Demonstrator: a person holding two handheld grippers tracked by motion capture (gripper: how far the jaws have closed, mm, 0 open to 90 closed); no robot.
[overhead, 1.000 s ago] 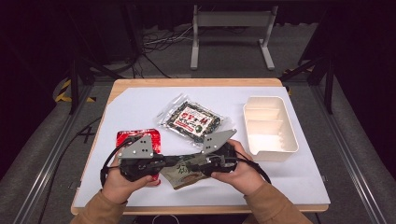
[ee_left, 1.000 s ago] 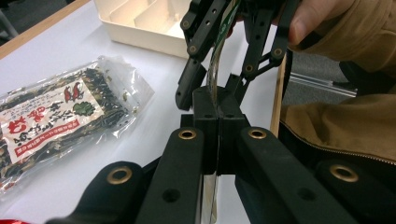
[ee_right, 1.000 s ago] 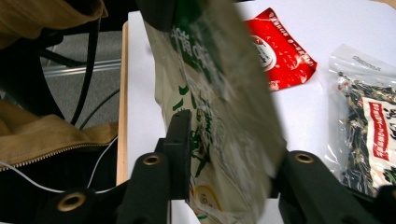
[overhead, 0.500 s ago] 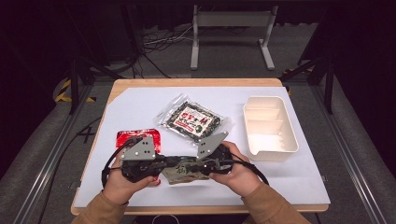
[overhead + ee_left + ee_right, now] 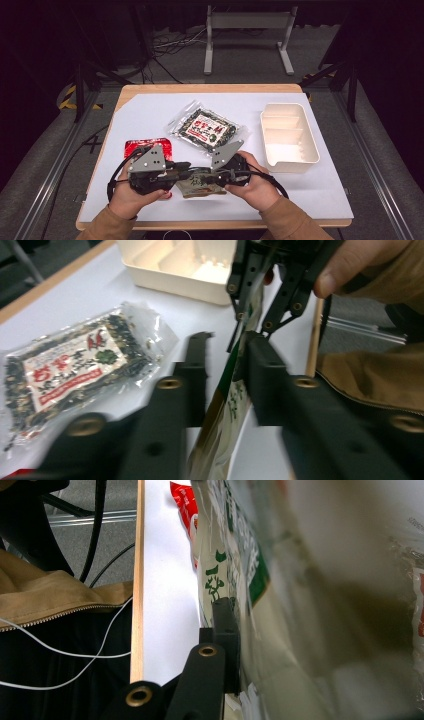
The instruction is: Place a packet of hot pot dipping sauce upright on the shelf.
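Both grippers meet over the near edge of the bench (image 5: 150,107), and between them is a beige packet (image 5: 200,186) with green print. The right gripper (image 5: 220,176) has its fingers closed tight on this packet; in the right gripper view the packet (image 5: 300,605) stands very close in front of the camera and one black finger (image 5: 225,630) presses flat on it. The left gripper (image 5: 182,172) has just been opening. In the left gripper view its two fingers (image 5: 195,370) stand apart with the packet's edge (image 5: 230,405) between them, and the pads do not clamp it (the right-hand finger is just beside the foil, but I cannot tell if it touches).

Around them: a red packet (image 5: 147,147) lies partly under the left gripper, touching the bench. A clear bag (image 5: 207,127) with dark contents and a red-white label lies behind the grippers, near but apart from them. A white tray (image 5: 312,155) with compartments stands to the right, well apart from the bag. The person's brown sleeves (image 5: 295,222) come in from the bottom.
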